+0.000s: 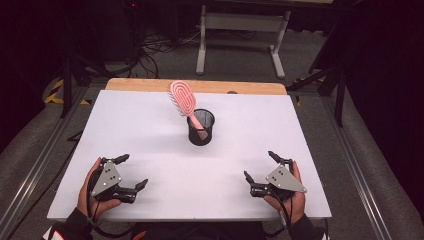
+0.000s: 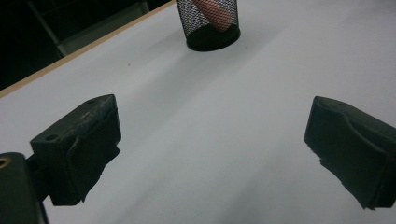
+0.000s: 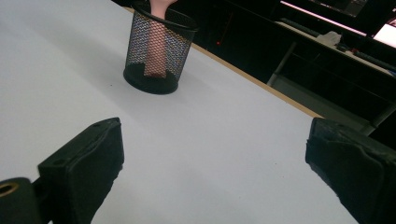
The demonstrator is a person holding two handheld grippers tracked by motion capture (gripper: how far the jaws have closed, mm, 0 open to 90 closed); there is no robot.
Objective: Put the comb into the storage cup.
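Both grippers rest at the near edge of the white rectangular desk [image 1: 150,130], each held in one hand, with nothing between the jaws.

The left gripper [image 1: 131,172] has its jaws spread wide, one tip forward and one tip nearer the person. The grey three-cornered plate faces up, and the hand wraps the body from below and behind. The right gripper [image 1: 261,166] mirrors this pose: jaws spread wide, empty, plate up, hand cupped beneath. Both point inward and forward toward the desk centre.

Ahead of both grippers, roughly midway between them and well apart from each, stands the black wire-mesh cylindrical cup [image 1: 201,127]. It is upright. In the left gripper view the cup [image 2: 211,23] sits ahead and slightly right of centre; in the right gripper view the cup [image 3: 159,49] sits ahead and to the left.

The pink plastic vented hairbrush [image 1: 183,100] stands in the cup handle-down. Its head leans over the rim on the cup's far left, away from both grippers.

Judged procedure, if the brush is to be lifted out:
1. Steady the cup wall with one gripper, since the light mesh is likely to tip.
2. Close the other gripper on the handle just above the rim.
3. Draw along the brush's lean, not straight up, to avoid dragging the cup.
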